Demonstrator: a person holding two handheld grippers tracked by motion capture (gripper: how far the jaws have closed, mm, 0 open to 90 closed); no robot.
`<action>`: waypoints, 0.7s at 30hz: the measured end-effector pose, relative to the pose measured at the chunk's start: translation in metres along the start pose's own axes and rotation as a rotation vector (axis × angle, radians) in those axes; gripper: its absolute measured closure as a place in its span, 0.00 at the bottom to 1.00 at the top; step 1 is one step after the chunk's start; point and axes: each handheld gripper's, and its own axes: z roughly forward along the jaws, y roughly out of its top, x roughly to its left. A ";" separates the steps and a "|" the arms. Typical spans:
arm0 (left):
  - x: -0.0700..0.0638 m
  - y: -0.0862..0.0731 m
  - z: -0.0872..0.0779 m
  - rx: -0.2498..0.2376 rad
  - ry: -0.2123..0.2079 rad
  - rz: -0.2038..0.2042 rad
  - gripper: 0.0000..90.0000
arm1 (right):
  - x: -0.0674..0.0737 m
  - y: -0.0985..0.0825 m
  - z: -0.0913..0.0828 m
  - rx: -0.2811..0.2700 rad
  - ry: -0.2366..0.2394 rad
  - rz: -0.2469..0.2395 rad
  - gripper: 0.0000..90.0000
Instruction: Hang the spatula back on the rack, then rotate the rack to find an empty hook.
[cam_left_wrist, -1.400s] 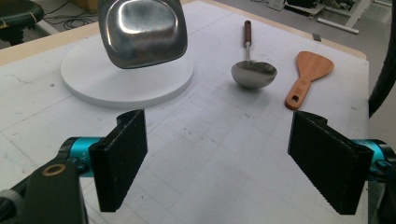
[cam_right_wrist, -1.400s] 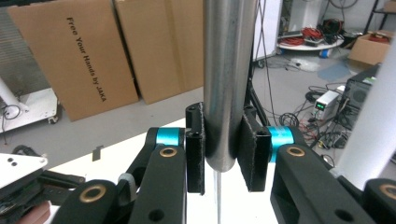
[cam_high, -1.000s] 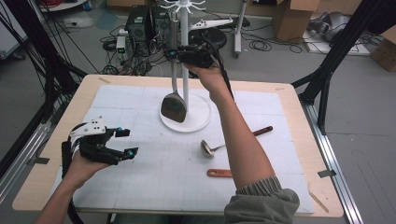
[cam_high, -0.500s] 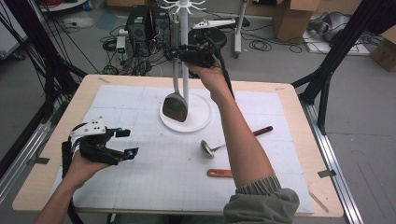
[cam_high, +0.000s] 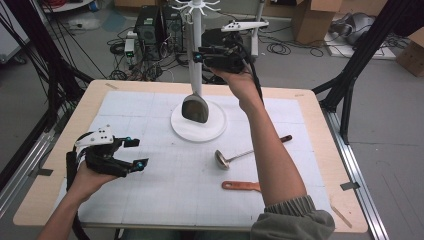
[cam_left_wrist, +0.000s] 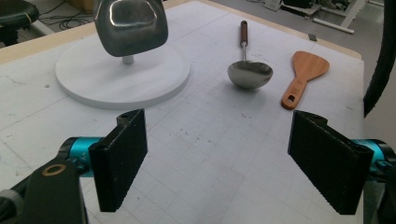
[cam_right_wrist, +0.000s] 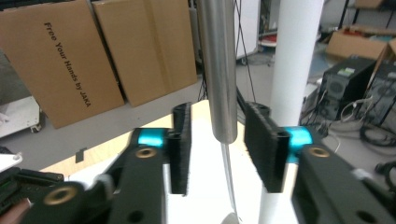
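Hanging upright from the top of the white rack pole (cam_high: 196, 50): a metal turner (cam_high: 195, 107), long axis vertical, blade low over the round base (cam_high: 210, 131), handle running up close alongside the pole. In the right gripper view, handle (cam_right_wrist: 218, 70) straight up between the two black jaws, a gap on either side, pads not pressing.

Right gripper (cam_high: 199, 55) held high at the handle, pointing level at the pole, jaws having just been opening around the handle, so apparently letting go, with the turner left to hang on the rack. For the coming move, probably a level pull straight back from the pole, across the handle's axis, to avoid setting the turner swinging.

Left gripper (cam_high: 135, 154) low over the near left of the table (cam_high: 320, 150), well apart from the rack, jaws wide and empty. Nearer to it than to the right: a ladle (cam_high: 222, 159) and a wooden spatula (cam_high: 241, 186), both lying flat.
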 end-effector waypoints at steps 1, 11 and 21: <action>0.000 0.000 0.000 0.001 -0.001 0.000 0.23 | 0.000 0.001 -0.003 -0.010 0.006 0.000 0.76; 0.000 0.000 0.000 0.003 0.002 0.000 0.23 | -0.004 0.007 -0.022 -0.015 0.044 -0.017 0.99; 0.000 0.000 0.001 0.002 0.000 -0.001 0.22 | -0.008 0.039 -0.040 -0.057 0.039 -0.060 1.00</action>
